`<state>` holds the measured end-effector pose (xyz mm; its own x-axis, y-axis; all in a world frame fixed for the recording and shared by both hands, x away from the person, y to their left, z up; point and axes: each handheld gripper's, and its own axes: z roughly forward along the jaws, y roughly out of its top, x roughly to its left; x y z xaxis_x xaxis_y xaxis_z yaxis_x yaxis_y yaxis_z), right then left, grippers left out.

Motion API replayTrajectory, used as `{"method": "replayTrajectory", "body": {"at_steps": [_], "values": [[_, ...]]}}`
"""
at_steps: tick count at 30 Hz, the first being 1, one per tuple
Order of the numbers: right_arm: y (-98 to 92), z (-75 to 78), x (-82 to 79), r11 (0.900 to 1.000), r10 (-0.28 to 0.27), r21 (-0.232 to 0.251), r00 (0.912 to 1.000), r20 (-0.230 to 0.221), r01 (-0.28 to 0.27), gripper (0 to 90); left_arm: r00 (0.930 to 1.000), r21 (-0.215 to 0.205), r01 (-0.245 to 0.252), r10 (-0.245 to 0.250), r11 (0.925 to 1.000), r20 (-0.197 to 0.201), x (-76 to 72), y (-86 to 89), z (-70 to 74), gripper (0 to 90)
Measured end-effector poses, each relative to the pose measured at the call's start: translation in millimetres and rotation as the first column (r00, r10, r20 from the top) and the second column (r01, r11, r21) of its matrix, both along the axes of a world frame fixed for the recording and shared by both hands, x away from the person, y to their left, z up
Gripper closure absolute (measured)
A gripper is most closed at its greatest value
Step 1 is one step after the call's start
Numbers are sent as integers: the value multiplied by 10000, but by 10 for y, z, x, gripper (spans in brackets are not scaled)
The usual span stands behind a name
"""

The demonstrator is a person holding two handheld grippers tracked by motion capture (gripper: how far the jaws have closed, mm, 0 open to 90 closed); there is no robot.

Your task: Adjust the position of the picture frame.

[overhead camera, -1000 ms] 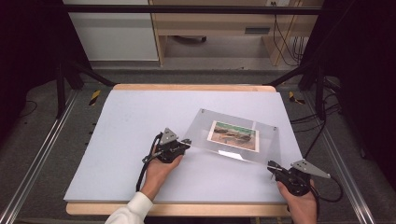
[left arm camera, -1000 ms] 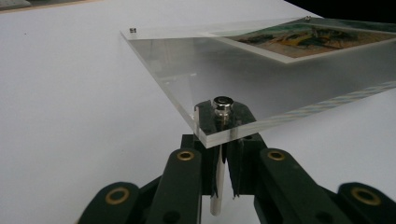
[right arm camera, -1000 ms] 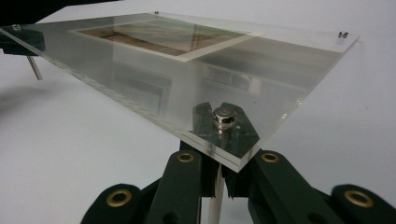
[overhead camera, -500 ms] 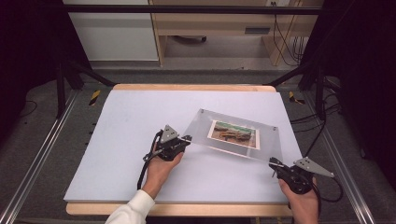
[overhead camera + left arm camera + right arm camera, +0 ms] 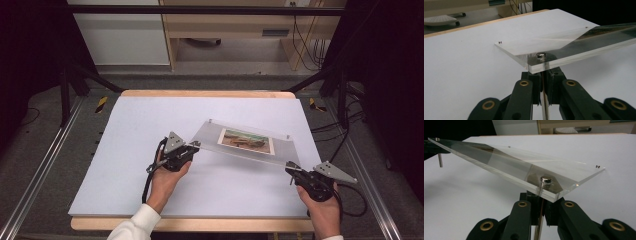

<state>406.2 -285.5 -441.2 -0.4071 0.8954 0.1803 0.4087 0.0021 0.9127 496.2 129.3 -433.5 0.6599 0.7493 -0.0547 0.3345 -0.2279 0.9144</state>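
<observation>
Two grippers: both hold one clear frame (image 5: 245,142) over the white table (image 5: 125,150).
Frame: two clear plastic sheets with a picture (image 5: 246,139) pressed between them.
What is inside: the picture sits in the middle of the frame, with clear plastic all around it.
Pins: a thin metal pin (image 5: 545,75) with a shiny round cap goes down through each near corner.
Left gripper (image 5: 192,146): its jaws are squeezed together on the pin under the frame's near left corner.
Right gripper (image 5: 291,168): its jaws are squeezed together on the pin (image 5: 539,202) under the frame's near right corner.
Hands: the left hand (image 5: 167,175) and the right hand (image 5: 322,207) come in from the near edge of the table.
Where the frame is: right of the middle of the table, near the right edge.
Tilt: the near edge is lifted off the table; I cannot tell if the far edge touches it.
Far corners: tiny metal dots (image 5: 597,166) mark them.
Near edge of frame: it runs from one gripper to the other, slanting toward the right hand.
Open room: lots of bare table on the left side and at the back.
Table edges: a wooden strip (image 5: 200,93) runs along the far side, and metal rails (image 5: 35,185) run down the sides.
</observation>
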Motion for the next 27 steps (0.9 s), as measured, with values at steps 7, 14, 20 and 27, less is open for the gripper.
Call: {"method": "replayTrajectory", "body": {"at_steps": [7,14,20,27], "values": [[-3,17,-2,10000,21,-2,10000,30,-21,839,9999,-78,-58,59,10000,92,-6,-4,11,831],[5,62,-6,10000,58,16,9997,231,-59,839,9995,-112,-130,133,9999,302,-31,16,64,831],[62,118,28,9998,195,89,9992,344,-198,839,9982,-119,-301,307,9995,521,-77,103,136,831],[224,178,135,9984,548,92,9974,470,-552,840,9947,-188,-749,760,9970,696,-157,320,204,829]]}}
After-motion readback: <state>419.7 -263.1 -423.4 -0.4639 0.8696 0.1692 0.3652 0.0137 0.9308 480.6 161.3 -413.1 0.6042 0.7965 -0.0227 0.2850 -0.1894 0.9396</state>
